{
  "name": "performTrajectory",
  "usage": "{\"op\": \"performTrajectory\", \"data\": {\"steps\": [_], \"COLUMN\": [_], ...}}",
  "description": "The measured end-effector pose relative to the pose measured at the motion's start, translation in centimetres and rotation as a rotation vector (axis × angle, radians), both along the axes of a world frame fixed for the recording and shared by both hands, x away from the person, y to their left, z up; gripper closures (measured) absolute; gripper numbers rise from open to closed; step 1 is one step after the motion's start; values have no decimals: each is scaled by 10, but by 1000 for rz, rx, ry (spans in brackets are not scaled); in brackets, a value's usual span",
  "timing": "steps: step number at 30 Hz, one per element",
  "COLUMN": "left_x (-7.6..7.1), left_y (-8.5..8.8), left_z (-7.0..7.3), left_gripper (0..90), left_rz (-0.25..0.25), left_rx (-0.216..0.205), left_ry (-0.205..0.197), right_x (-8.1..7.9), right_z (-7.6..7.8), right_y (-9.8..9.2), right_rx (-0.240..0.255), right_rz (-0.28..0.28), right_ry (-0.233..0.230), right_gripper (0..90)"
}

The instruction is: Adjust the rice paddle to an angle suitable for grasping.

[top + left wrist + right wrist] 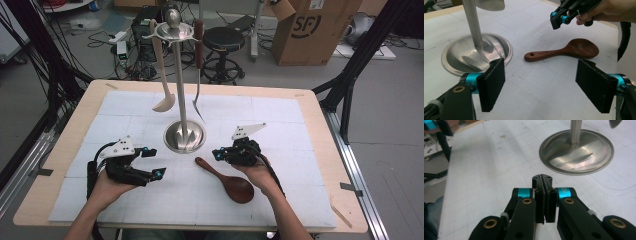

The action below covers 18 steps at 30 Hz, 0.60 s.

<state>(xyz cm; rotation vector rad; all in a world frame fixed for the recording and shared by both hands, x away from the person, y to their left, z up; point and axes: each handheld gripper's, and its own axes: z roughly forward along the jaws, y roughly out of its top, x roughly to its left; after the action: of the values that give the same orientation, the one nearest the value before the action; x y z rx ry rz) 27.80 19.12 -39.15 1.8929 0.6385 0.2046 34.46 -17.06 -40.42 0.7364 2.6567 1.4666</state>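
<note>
A dark wooden spoon [227,180] [564,51] lies flat on the white mat, its handle pointing toward the steel utensil stand [184,136] [456,57] [584,155]. My right gripper [216,154] [543,185] [556,21] hovers just above and right of the spoon's handle end, its jaws shut with nothing between them. Left of the spoon, my left gripper [153,162] [541,85] stands open near the mat, pointing toward the spoon with bare mat between its pads. On the stand hang a pale wooden spoon [162,75] and a dark-handled fork [199,70].
The white mat [280,125] covers most of the wooden table [70,145]. Beyond the table's far edge stand a black stool [223,40] and a cardboard box [312,30]. Black frame legs [350,75] rise at the right.
</note>
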Motion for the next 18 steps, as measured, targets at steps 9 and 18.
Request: {"op": "performTrajectory", "data": {"steps": [9, 18], "left_x": [0, 0], "left_y": [-1, -1], "left_z": [-1, 0], "left_gripper": [245, 245], "left_rz": [-1, -4], "left_rx": [6, 3], "left_ry": [0, -2], "right_x": [5, 1], "right_z": [-13, -12], "right_y": [4, 4], "right_rx": [-37, -49], "right_rz": [-14, -5], "right_ry": [48, 32], "right_gripper": [896, 896]}}
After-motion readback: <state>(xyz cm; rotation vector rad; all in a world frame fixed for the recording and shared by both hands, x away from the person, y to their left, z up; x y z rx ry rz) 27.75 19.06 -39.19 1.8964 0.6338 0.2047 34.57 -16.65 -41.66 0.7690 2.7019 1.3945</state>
